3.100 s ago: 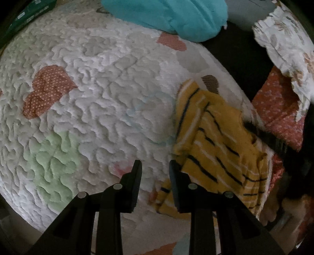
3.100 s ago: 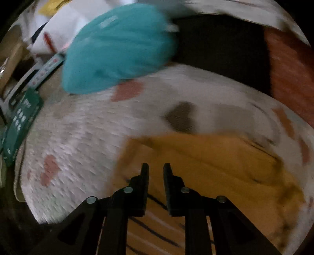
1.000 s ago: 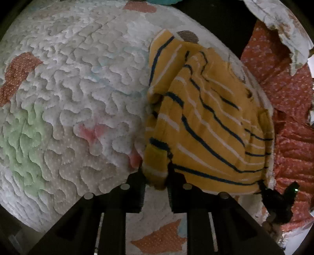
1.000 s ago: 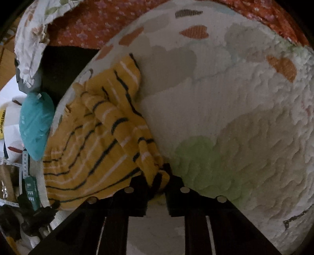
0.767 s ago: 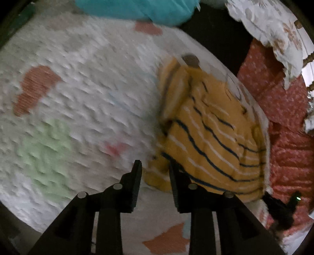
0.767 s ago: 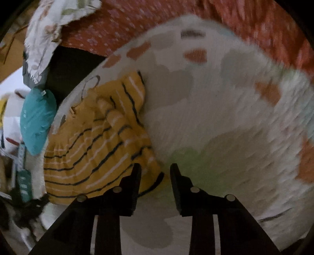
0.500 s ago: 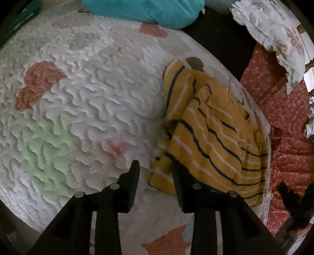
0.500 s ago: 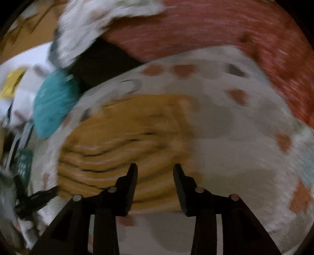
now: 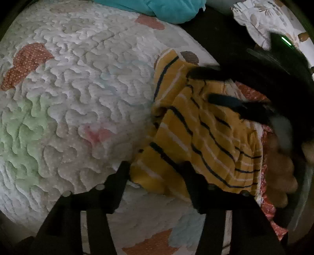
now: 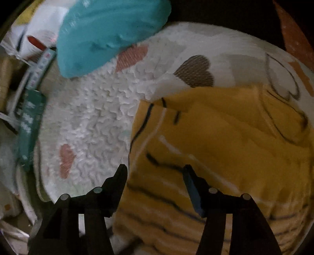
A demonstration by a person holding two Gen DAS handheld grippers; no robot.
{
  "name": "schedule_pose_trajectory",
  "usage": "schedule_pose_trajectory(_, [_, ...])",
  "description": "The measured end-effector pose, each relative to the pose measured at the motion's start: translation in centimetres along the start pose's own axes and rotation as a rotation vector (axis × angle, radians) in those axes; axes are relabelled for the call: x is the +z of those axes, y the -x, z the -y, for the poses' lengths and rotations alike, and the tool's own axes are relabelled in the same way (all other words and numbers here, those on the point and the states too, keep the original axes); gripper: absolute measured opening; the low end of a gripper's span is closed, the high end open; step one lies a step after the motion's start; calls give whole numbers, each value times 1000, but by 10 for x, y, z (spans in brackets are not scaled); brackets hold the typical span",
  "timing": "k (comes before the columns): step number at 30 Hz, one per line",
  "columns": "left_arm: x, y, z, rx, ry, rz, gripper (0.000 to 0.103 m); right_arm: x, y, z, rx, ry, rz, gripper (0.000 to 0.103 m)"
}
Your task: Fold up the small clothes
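A small yellow garment with dark and white stripes (image 9: pixel 198 135) lies partly folded on a white quilted mat (image 9: pixel 78 102) with heart patches. My left gripper (image 9: pixel 157 168) is open, its jaws wide apart around the garment's near corner, which lies loose between them. The right gripper shows in the left wrist view as a dark blurred shape (image 9: pixel 235 104) over the garment's far side. In the right wrist view the right gripper (image 10: pixel 155 170) is open just above the garment (image 10: pixel 225 149), holding nothing.
A teal cloth bundle (image 10: pixel 109 33) lies at the mat's far edge, also in the left wrist view (image 9: pixel 157 7). Red patterned fabric (image 9: pixel 272 211) and a floral cloth (image 9: pixel 261 21) lie to the right. A green box (image 10: pixel 29 121) and clutter sit left of the mat (image 10: pixel 94 121).
Both grippers had pinched the garment's folded edge, then let go and opened wide. The right gripper has swung over the garment's far side. The garment lies folded over itself.
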State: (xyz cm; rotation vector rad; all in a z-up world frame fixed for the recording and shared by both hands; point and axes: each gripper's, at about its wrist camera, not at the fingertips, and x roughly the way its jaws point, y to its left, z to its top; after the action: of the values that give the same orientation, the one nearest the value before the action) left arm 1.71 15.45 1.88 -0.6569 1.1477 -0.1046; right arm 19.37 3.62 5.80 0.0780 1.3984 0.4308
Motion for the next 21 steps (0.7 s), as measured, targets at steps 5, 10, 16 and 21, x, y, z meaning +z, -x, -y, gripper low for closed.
schedule_pose_trajectory(5, [0, -13, 1, -38, 59, -29, 62, 19, -40, -26, -145, 101, -84, 72])
schedule_pose_trajectory(10, [-6, -17, 6, -35, 83, -22, 60, 23, -66, -52, -262, 228, -180, 85])
schedule_pose_trajectory(16, [-12, -30, 10, -105, 149, -84, 12, 8, -72, -72, -451, 376, -171, 43])
schedule_pose_trajectory(21, [-19, -16, 43, -163, 102, -36, 12, -5, -16, -45, -328, 285, -34, 19])
